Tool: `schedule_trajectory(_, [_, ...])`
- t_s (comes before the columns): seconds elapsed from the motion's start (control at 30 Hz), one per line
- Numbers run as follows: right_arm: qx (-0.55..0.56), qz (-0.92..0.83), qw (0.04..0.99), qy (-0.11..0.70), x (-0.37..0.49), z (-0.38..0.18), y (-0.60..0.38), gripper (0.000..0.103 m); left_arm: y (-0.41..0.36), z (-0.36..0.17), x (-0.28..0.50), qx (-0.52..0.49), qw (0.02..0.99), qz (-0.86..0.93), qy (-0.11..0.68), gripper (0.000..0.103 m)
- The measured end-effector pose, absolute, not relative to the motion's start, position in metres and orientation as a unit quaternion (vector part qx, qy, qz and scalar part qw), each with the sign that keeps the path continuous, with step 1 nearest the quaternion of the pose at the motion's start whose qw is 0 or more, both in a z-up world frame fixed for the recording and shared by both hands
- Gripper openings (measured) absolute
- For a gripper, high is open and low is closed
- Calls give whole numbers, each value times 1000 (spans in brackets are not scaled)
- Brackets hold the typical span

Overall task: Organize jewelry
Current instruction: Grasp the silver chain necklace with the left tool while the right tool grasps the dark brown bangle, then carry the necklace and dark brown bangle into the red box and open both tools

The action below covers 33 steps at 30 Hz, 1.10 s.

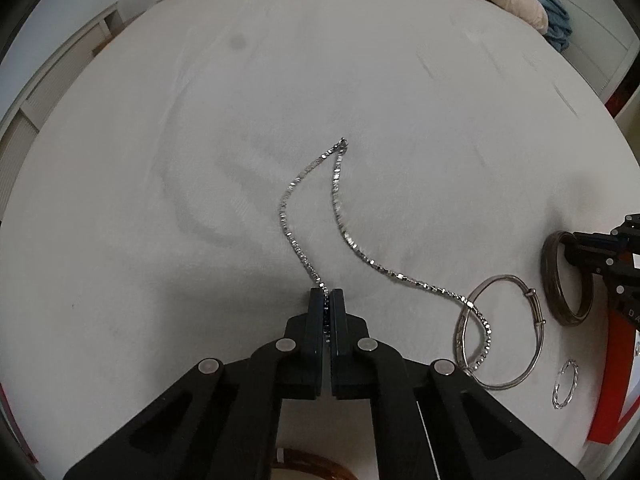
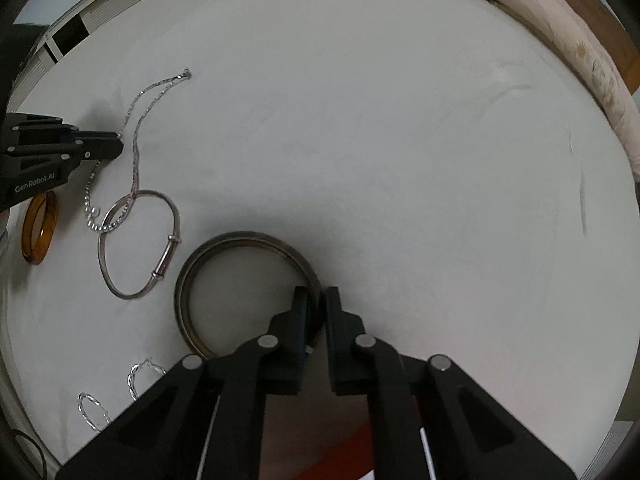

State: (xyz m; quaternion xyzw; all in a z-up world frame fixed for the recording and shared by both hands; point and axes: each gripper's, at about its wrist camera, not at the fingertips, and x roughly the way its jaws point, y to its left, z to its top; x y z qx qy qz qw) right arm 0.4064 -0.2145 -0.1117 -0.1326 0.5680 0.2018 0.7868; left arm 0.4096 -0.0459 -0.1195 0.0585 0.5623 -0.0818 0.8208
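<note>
A white bed sheet (image 1: 360,80) is seen spread under everything, with a rolled quilt (image 2: 560,40) lying along its far edge. No tray, box or sorted group can be made out on it, so the organizing is judged to be at an early stage: every piece is scattered loose, and nothing is shown as put away.

The left gripper (image 1: 327,294) is held low over the sheet with its jaws nearly closed on one end of the silver chain necklace (image 1: 340,208), a few links being visible in the thin gap. The rest of the chain is laid out in a long loop on the sheet, and its far part is draped across the thin silver bangle (image 1: 500,332), so a snag is considered likely if the chain is drawn away.

The right gripper (image 2: 316,300) is seen with its jaws narrowly parted astride the rim of the dark wide bangle (image 2: 224,248); whether the rim is truly gripped cannot be told. The bangle lies flat, just beside the silver one.

An amber ring-shaped bangle (image 2: 38,232) rests near the left tool. Two small twisted silver rings (image 2: 140,376) are left untouched near the sheet's near edge
</note>
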Motion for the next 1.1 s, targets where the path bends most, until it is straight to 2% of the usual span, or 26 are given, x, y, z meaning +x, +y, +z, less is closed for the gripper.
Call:
schedule_trajectory(0.27, [-120,188,826,518,387,-87,-210,8,-33,-95,389,48,850,-54,521,2])
schedule_trajectory(0.7, [-70,170,874,450,343,-5,-235,8,-16,-26,373,60,883,-50,463,2])
schedule_trajectory(0.87, [-61,165,882,438,342,10,-251,8,-40,-5,375,66,891,-56,445,2])
schedule_trajectory(1.1, [-41,141,898,416,300,52,-280,8,-61,51,345,78,905,-74,411,2])
